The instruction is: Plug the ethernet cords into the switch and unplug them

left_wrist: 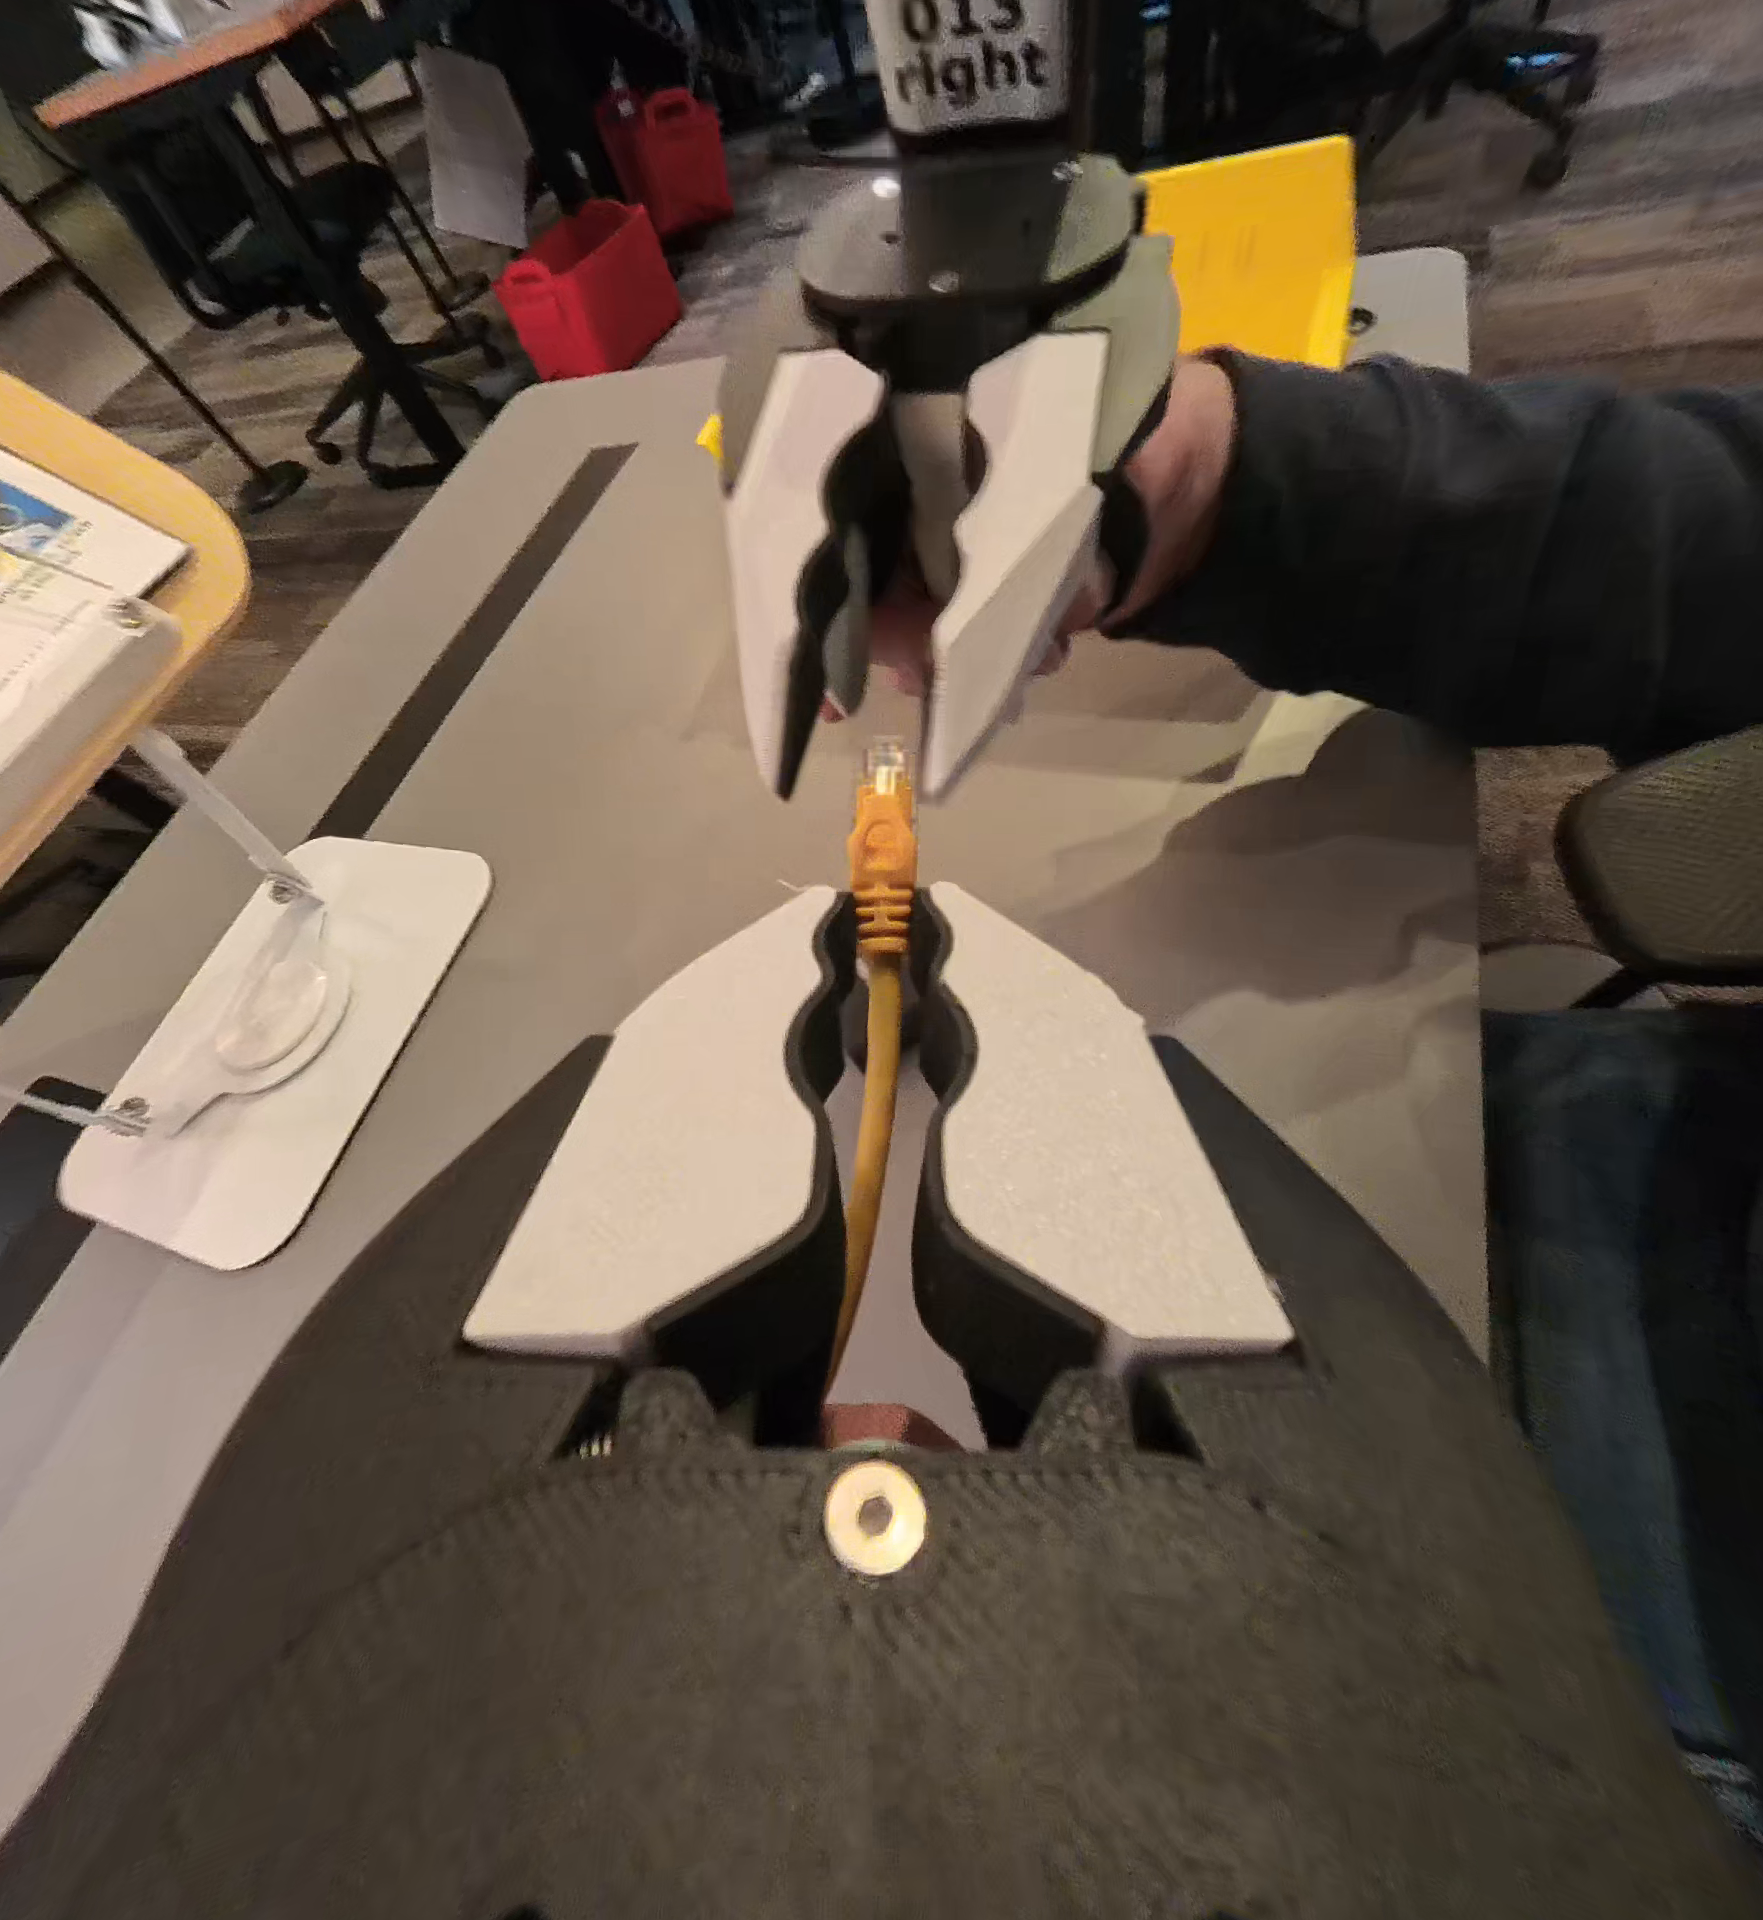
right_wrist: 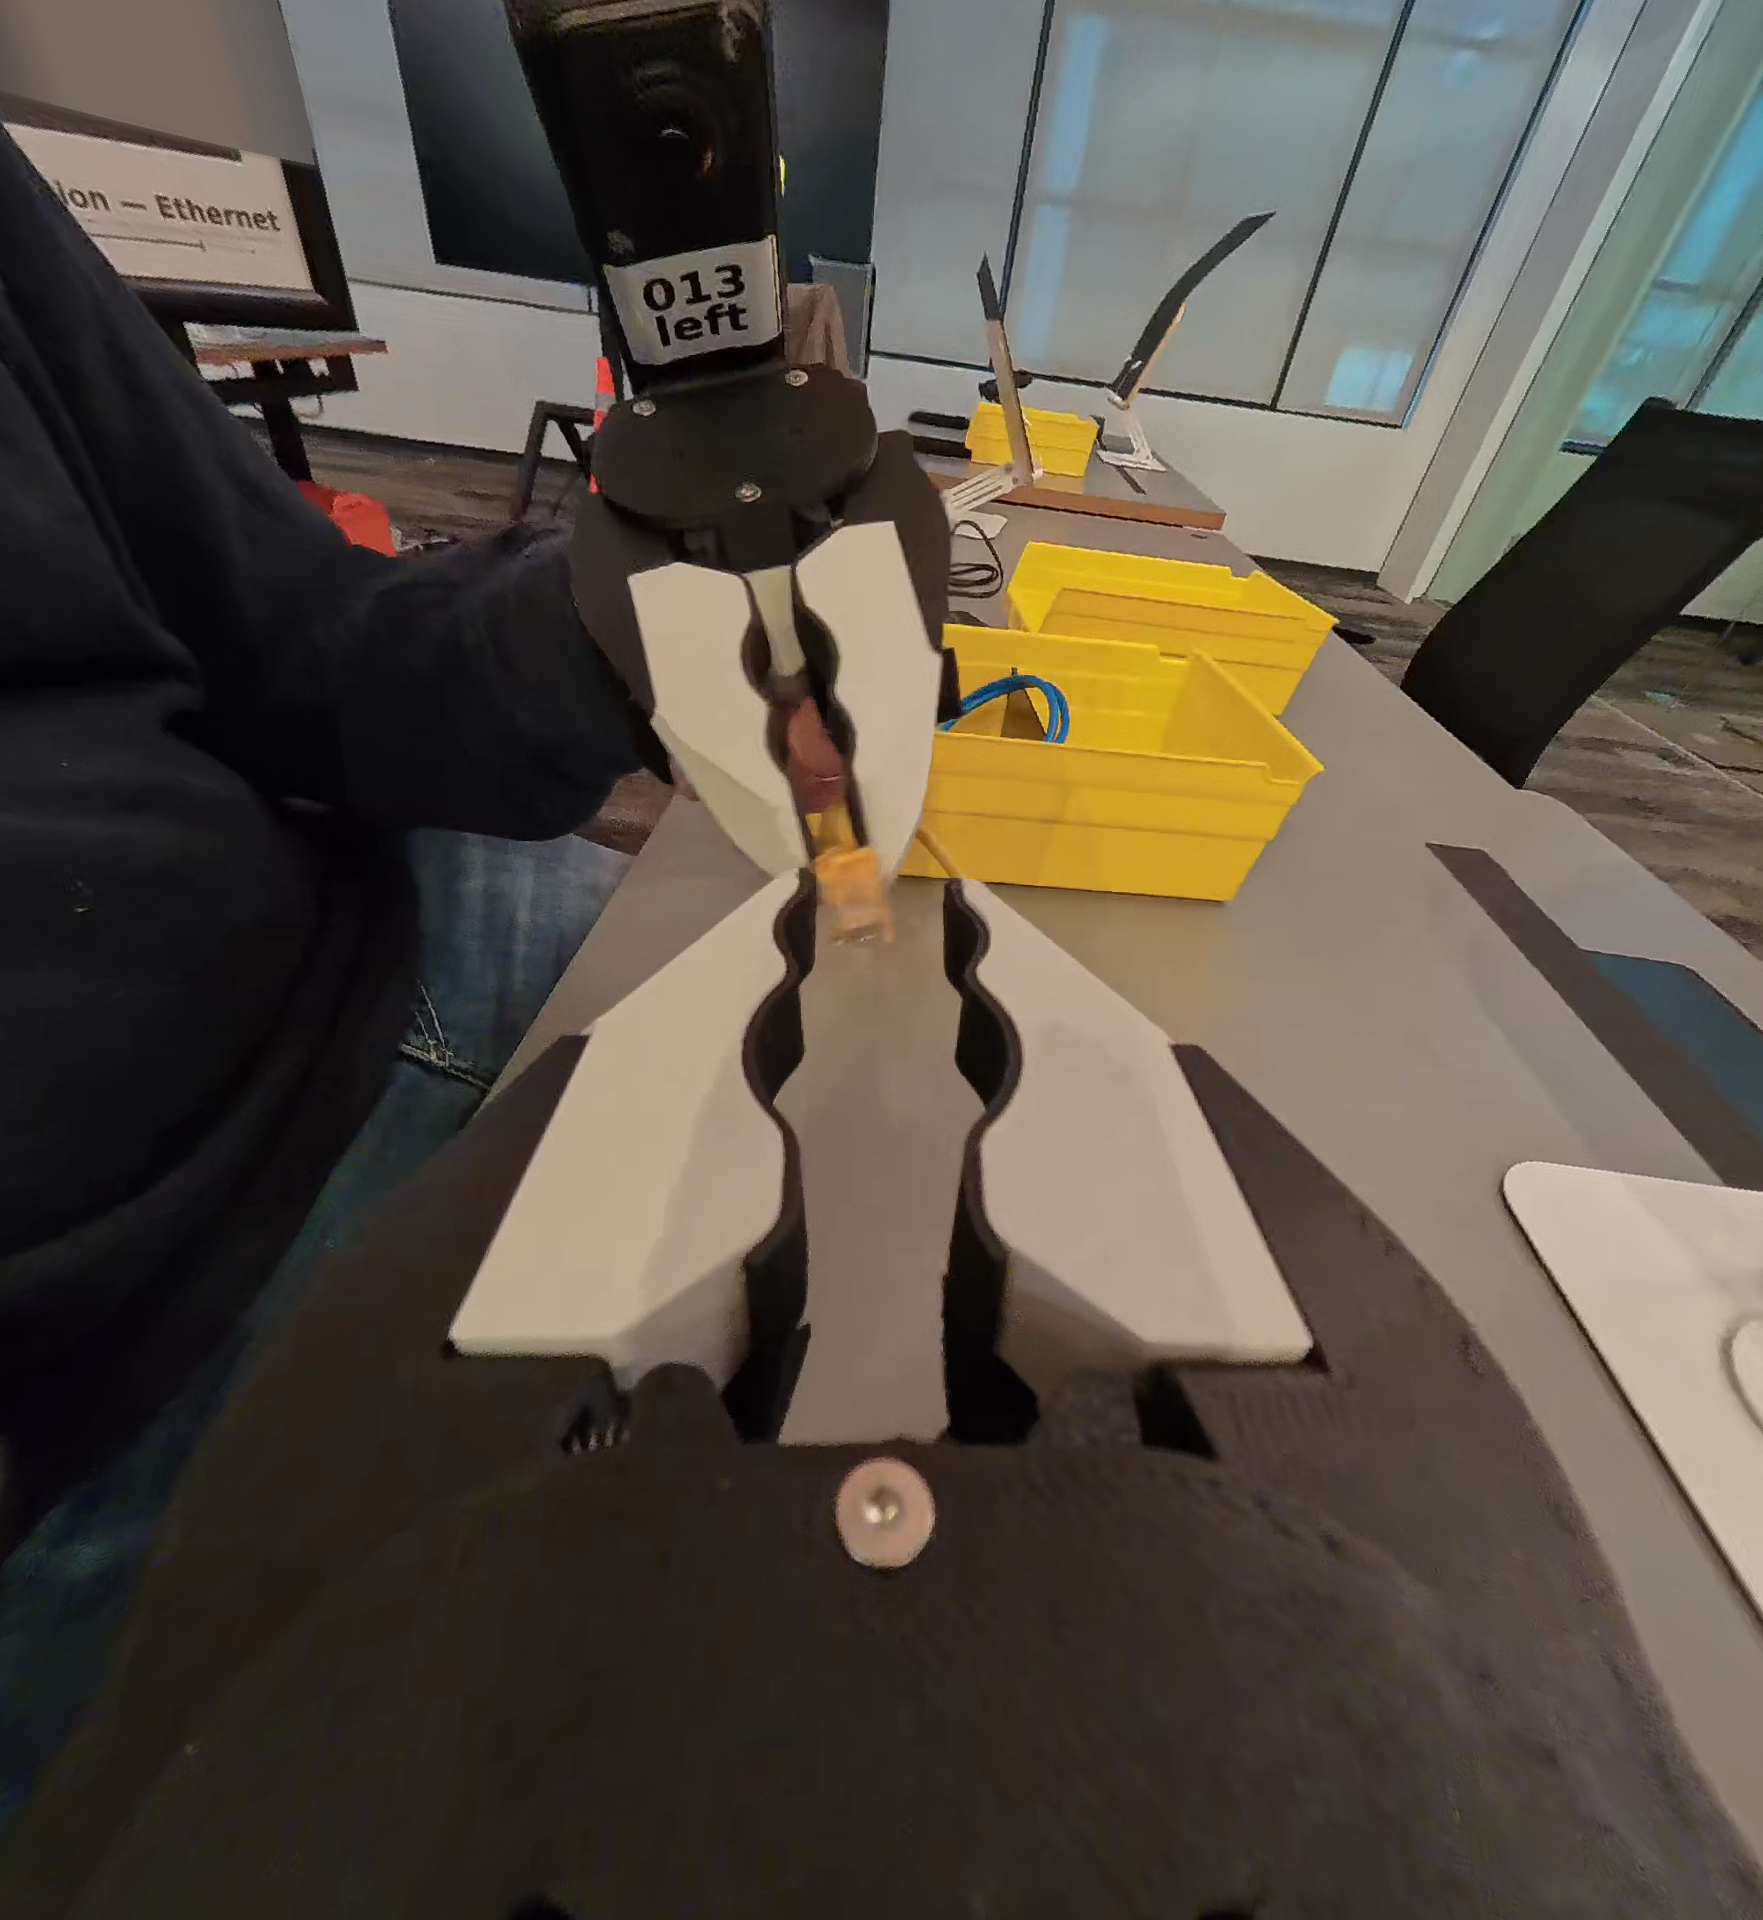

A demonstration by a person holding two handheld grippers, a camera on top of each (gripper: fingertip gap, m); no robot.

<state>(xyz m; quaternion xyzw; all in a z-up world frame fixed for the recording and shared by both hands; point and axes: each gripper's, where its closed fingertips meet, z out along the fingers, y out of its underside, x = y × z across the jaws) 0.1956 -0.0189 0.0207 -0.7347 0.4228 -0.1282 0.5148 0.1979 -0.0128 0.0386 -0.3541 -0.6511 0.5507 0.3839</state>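
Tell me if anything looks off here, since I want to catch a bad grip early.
Nothing looks damaged or spilled. The left gripper pinches the orange cable just behind its plug, which points straight at the open right gripper. No switch is in view.

There are two claws (left_wrist: 882, 904) (right_wrist: 877, 914), one orange cord (left_wrist: 882, 831), one blue cord (right_wrist: 1028, 696), three yellow bins (right_wrist: 1095, 821) and two red bins (left_wrist: 591, 291).
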